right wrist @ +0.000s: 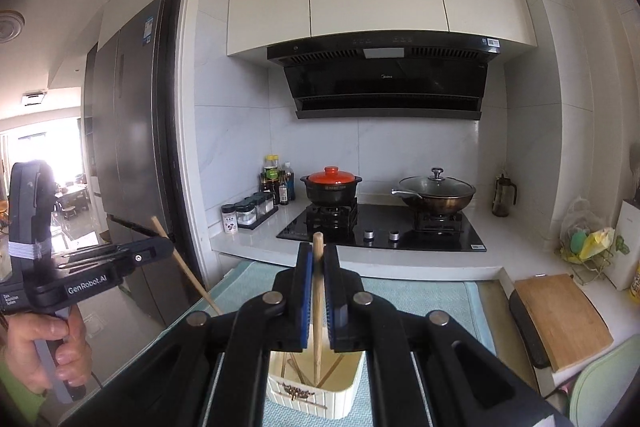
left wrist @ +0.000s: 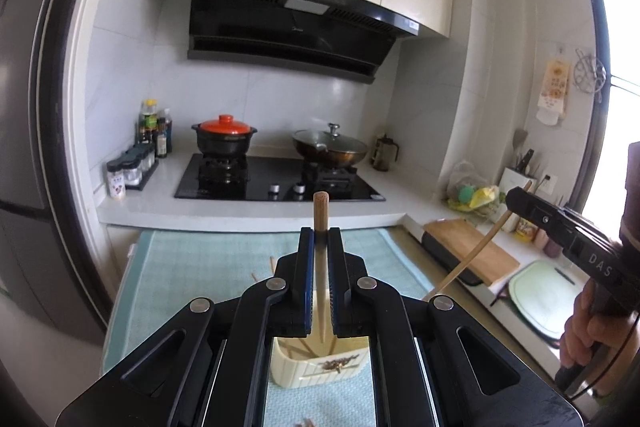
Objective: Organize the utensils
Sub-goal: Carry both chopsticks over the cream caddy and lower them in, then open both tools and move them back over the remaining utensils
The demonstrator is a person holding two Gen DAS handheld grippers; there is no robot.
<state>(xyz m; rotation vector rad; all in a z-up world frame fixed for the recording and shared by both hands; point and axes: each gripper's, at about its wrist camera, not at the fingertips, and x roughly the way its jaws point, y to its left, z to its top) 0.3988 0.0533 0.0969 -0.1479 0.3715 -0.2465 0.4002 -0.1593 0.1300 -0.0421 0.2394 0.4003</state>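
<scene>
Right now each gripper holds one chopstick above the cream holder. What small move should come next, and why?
Probably lower the left gripper so its chopstick slides into the cream holder. Its tip already hangs over the open top, where other chopsticks stand. The right gripper can follow with its own chopstick.

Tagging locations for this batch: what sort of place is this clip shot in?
A home kitchen: a gas hob carrying a clay pot and a lidded wok, a range hood above, and a fridge beside the doorway.
</scene>
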